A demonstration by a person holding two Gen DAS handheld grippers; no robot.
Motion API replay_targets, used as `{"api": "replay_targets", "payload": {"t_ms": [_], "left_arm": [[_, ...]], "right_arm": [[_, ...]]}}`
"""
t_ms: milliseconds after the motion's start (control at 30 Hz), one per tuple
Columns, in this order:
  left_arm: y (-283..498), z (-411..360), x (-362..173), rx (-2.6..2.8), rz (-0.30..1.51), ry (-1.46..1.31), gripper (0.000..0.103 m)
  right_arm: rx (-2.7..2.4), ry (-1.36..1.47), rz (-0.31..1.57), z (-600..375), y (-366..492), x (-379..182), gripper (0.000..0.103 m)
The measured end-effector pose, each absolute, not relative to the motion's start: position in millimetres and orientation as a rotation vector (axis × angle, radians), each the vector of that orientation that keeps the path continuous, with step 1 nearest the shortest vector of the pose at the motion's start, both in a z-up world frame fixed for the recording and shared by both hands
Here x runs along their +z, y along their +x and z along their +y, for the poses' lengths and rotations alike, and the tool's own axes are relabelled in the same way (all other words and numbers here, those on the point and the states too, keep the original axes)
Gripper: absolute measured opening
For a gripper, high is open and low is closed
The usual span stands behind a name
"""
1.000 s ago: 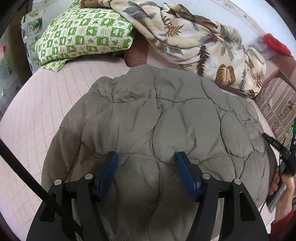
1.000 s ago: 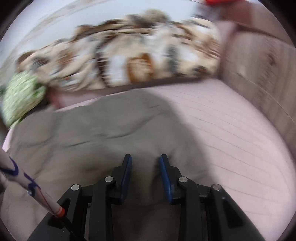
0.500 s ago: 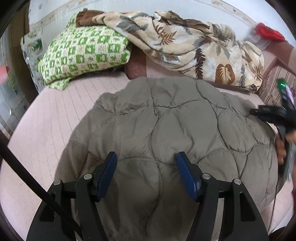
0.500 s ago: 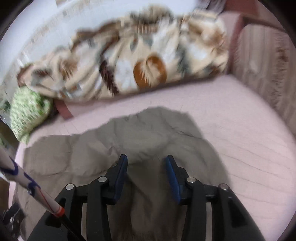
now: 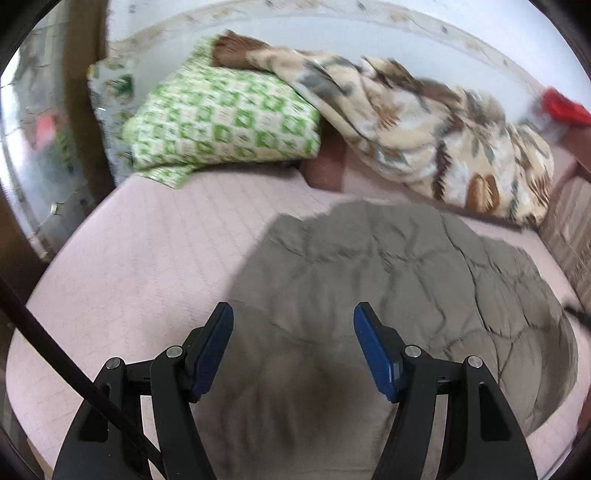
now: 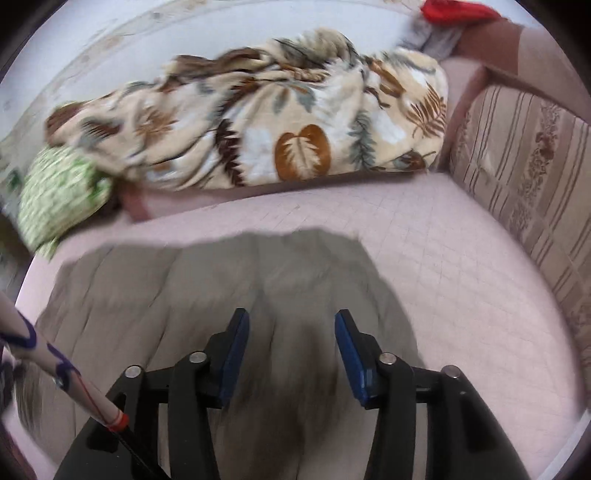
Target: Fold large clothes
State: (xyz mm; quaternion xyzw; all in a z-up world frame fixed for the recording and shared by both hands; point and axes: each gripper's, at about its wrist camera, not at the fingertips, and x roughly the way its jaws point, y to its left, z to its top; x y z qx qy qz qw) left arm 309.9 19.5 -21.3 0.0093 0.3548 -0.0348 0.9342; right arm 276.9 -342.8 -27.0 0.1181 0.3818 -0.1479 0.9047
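Note:
A grey-brown quilted jacket (image 5: 388,280) lies folded into a broad, rounded heap on the pink quilted bed (image 5: 147,258). My left gripper (image 5: 293,317) hovers open above the jacket's near left part, nothing between its blue pads. In the right wrist view the same jacket (image 6: 207,280) spreads to the left. My right gripper (image 6: 290,321) is above its right end, jaws opening, with only air between the fingers and the cloth lying below them.
A green-and-white checked pillow (image 5: 221,122) and a leaf-patterned blanket (image 6: 266,125) are piled along the back wall. A striped upholstered side (image 6: 532,177) bounds the bed on the right. A red item (image 6: 458,11) sits on the far corner. Bare pink mattress (image 6: 461,266) lies right of the jacket.
Both grippers have lifted and drawn back from the jacket, which now sits lower and farther in each view. The right jaws have widened. The other gripper has left the left wrist view.

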Motion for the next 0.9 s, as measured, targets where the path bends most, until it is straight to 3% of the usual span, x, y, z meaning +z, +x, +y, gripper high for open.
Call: {"api": "replay_targets", "payload": {"t_ms": [267, 567, 700, 800, 900], "left_arm": [[283, 58, 9, 0.186, 0.503, 0.031, 0.09], [279, 100, 19, 0.253, 0.511, -0.008, 0.091], [278, 124, 21, 0.305, 0.503, -0.018, 0.091], [276, 137, 24, 0.32, 0.492, -0.042, 0.091], [275, 146, 26, 0.324, 0.487, -0.057, 0.091]], "right_arm": [[-0.556, 0.154, 0.883, -366, 195, -78, 0.056], [-0.317, 0.141, 0.763, -260, 214, -22, 0.056], [-0.2, 0.175, 0.77, -200, 245, -33, 0.056], [-0.067, 0.219, 0.878, -151, 273, -61, 0.056], [-0.056, 0.148, 0.886, -121, 281, -68, 0.063]]}}
